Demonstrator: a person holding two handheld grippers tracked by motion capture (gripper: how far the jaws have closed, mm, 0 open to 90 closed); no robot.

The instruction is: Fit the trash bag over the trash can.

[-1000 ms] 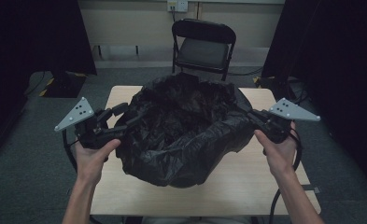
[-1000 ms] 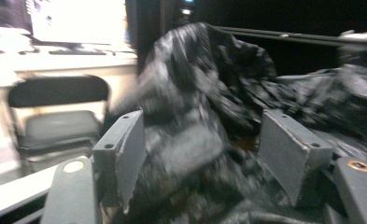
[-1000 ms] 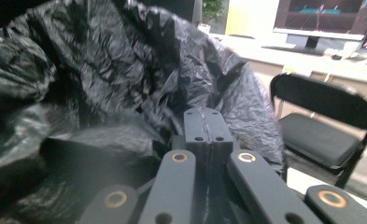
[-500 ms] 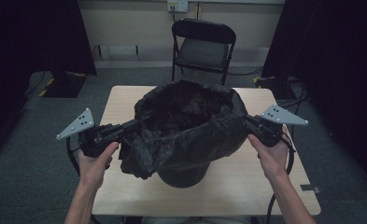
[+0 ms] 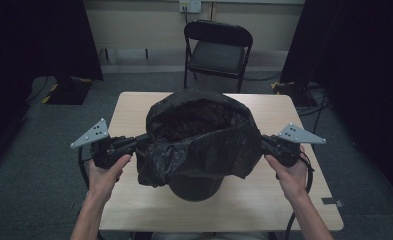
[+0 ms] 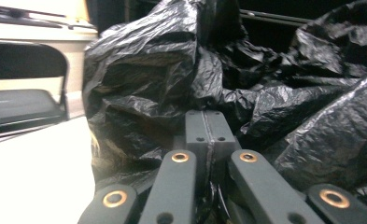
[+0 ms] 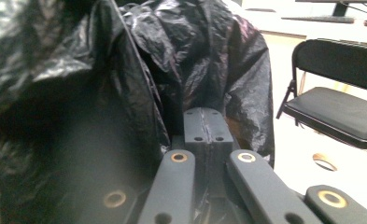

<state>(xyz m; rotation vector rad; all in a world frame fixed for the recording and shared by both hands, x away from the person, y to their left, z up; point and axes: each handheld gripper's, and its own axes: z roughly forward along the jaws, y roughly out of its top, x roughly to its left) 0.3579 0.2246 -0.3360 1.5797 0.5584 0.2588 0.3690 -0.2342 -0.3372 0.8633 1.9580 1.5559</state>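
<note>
A black plastic bag (image 5: 199, 145) is draped with its mouth open over a dark round bin (image 5: 194, 186) standing on the table. My left gripper (image 5: 144, 141) is shut on the bag's rim at its left side, and a fold of bag (image 6: 139, 88) is pinched between the closed jaws of that gripper (image 6: 208, 115). Across from it, my right gripper (image 5: 262, 143) is shut on the bag's right rim. In the right gripper view the bag (image 7: 204, 51) hangs in front of the closed gripper (image 7: 203, 113). Between the two grippers the rim is stretched wide.
The light wooden table (image 5: 134, 205) carries the bin near its front middle. Behind its far edge stands a black folding chair (image 5: 219, 55). Dark curtains hang at both sides, and cables lie on the floor at the right.
Both hands have come down, pulling the bag's rim lower around the bin. The bin's lower part now shows beneath the bag, and the bag's mouth has narrowed.
</note>
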